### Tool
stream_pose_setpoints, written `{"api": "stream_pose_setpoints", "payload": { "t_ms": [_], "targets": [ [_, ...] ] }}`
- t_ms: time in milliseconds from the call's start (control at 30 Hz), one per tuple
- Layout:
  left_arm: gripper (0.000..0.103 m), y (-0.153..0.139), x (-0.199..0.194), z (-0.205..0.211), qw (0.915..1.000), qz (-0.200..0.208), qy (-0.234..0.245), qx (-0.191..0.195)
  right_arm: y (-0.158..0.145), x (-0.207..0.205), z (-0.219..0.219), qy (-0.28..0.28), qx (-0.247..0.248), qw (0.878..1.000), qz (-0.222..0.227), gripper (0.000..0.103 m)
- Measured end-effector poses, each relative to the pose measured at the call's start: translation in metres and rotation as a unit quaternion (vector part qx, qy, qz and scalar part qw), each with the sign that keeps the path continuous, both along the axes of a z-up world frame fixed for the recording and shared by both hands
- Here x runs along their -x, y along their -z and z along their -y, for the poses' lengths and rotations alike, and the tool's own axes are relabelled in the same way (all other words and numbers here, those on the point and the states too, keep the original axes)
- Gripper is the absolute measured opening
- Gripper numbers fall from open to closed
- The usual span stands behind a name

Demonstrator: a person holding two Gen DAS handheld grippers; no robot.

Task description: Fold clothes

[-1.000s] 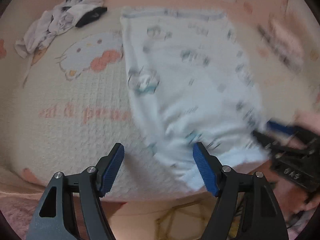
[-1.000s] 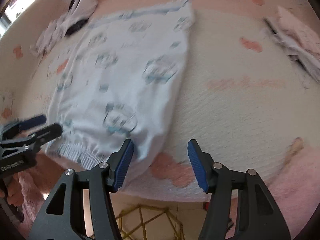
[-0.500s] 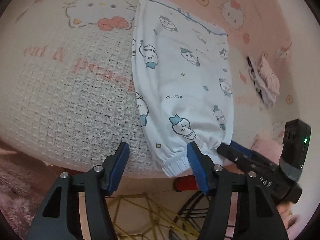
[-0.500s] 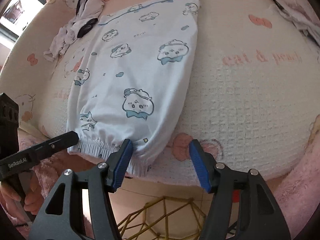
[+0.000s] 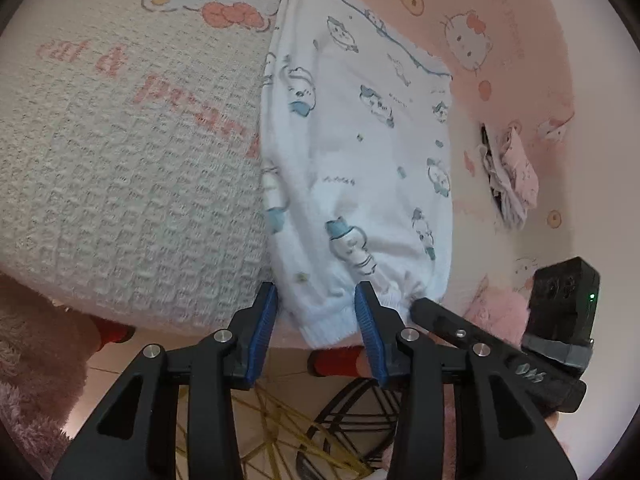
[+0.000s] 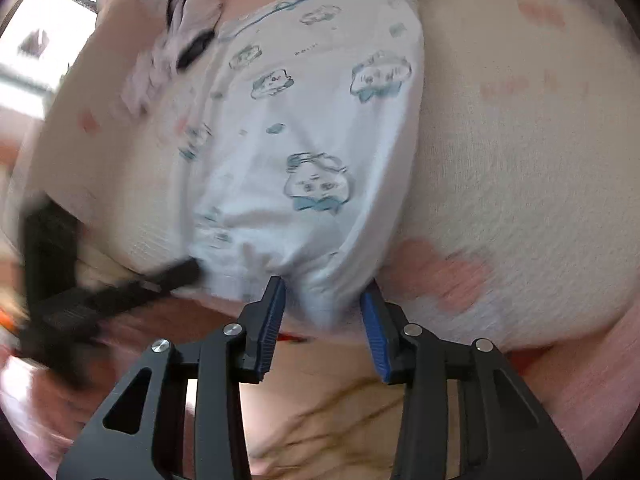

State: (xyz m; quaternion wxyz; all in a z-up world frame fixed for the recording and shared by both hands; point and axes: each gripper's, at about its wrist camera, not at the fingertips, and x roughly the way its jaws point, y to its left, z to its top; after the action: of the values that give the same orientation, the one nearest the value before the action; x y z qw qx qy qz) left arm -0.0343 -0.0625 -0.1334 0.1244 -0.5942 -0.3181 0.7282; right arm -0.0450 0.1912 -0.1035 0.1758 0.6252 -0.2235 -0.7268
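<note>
- The bed (image 5: 120, 200) with its waffle-weave cartoon cover serves as the folding surface, broad enough for a garment to lie at full length.
- The white garment (image 5: 360, 152) with blue cartoon prints lies flat along the bed, its ribbed cuff hanging just over the near edge, which seems to leave that end free to be gripped from the front.
- Two small bundles of clothes sit well apart from it, a pale one (image 5: 510, 172) on the right, a white-and-black one (image 6: 176, 52) at the far left.
- The left gripper (image 5: 316, 320) is spread, fingers either side of the cuff's left corner, not yet pinching.
- The right gripper (image 6: 326, 304) is likewise spread around the right corner, so both ends could lift together.
</note>
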Motion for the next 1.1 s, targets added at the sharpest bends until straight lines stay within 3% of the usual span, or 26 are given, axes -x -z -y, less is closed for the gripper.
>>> {"api": "stream_pose_setpoints", "payload": {
  "t_ms": [33,133,200,300,400,500,733,967,1100],
  "targets": [
    [0.042,-0.001,0.002,-0.002,1.0000,-0.003,0.000,-0.001,0.001,0.001,-0.003,0.015,0.017,1.000,0.004,0.039],
    [0.037,-0.004,0.006,-0.010,0.9998,-0.013,0.006,0.010,0.004,0.005,0.005,-0.003,-0.019,1.000,-0.006,0.033],
    [0.037,-0.003,0.008,-0.015,0.9995,-0.012,0.016,0.023,0.005,0.005,0.010,-0.010,-0.033,0.999,-0.013,0.034],
    [0.037,0.002,0.013,-0.013,0.9999,-0.005,0.011,0.010,0.008,0.010,0.009,-0.011,-0.029,0.999,-0.010,0.036],
    [0.024,-0.002,0.015,-0.019,0.9989,-0.015,0.023,0.039,0.005,0.011,0.013,-0.021,-0.037,0.999,-0.017,0.033],
    [0.020,-0.011,0.011,-0.024,0.9978,-0.030,0.027,0.052,-0.003,0.008,0.019,-0.036,-0.043,0.998,-0.041,0.022],
    [0.018,-0.043,-0.013,-0.019,0.9972,-0.068,0.023,0.022,-0.040,-0.009,0.015,-0.043,-0.009,0.995,-0.088,0.017],
    [0.018,-0.044,-0.023,-0.009,0.9979,-0.063,0.013,0.006,-0.039,-0.024,0.022,-0.054,-0.009,0.995,-0.080,0.017],
    [0.018,-0.045,-0.019,-0.002,0.9975,-0.069,0.003,-0.015,-0.035,-0.017,0.018,-0.027,0.018,0.997,-0.067,0.017]
  ]
}}
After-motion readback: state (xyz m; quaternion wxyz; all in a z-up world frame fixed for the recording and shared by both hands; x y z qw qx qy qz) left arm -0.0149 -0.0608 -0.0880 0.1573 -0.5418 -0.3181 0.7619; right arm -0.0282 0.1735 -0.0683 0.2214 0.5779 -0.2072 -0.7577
